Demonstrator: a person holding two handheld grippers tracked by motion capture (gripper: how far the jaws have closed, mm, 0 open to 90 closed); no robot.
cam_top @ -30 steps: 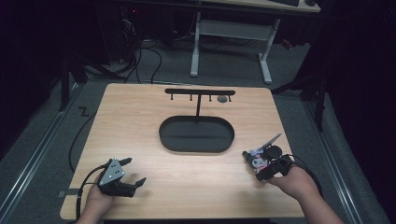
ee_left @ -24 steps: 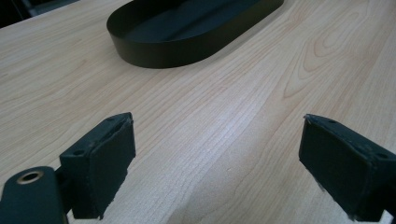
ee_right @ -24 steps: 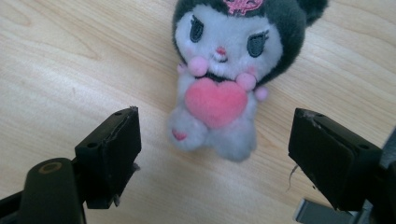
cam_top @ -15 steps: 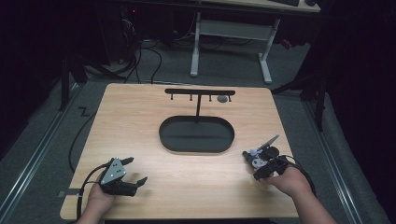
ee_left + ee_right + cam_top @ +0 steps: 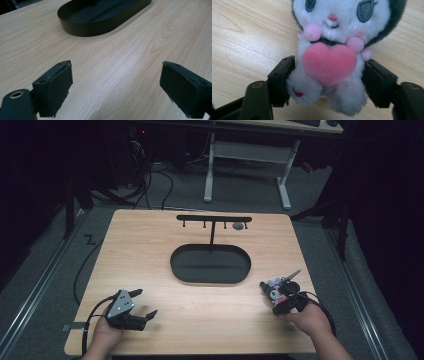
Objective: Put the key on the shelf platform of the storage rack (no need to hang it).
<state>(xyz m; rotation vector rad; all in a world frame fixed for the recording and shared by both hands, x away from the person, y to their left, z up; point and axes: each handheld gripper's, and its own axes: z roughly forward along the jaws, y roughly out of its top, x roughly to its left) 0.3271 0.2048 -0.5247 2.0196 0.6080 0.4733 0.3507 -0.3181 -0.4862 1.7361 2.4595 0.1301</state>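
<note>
Right tongs [image 5: 328, 80] are clamped around a plush [image 5: 332, 50] lying on the desk [image 5: 150, 250] near its right edge. Left tongs [image 5: 120, 92] sit wide open near the front-left corner. A black tray [image 5: 210, 265] with a hook stand [image 5: 214, 219] sits mid-desk between them, nothing blocking.

The left gripper [image 5: 145, 316] is black, with a grey three-cornered plate [image 5: 120, 302] on top that carries small dark dots at its corners. A black cable [image 5: 90, 317] loops out from its rear. In the left gripper view its two jaws are blocky black pads with rough, slightly frayed edges, each with small screw holes on top; a brass-ringed hole [image 5: 16, 94] sits in the arm behind one pad. The right gripper [image 5: 328, 83] has the same black jaws and brass-ringed pivots [image 5: 257, 85]. A black cable [image 5: 320, 306] curves beside its hand [image 5: 309, 318].
</note>
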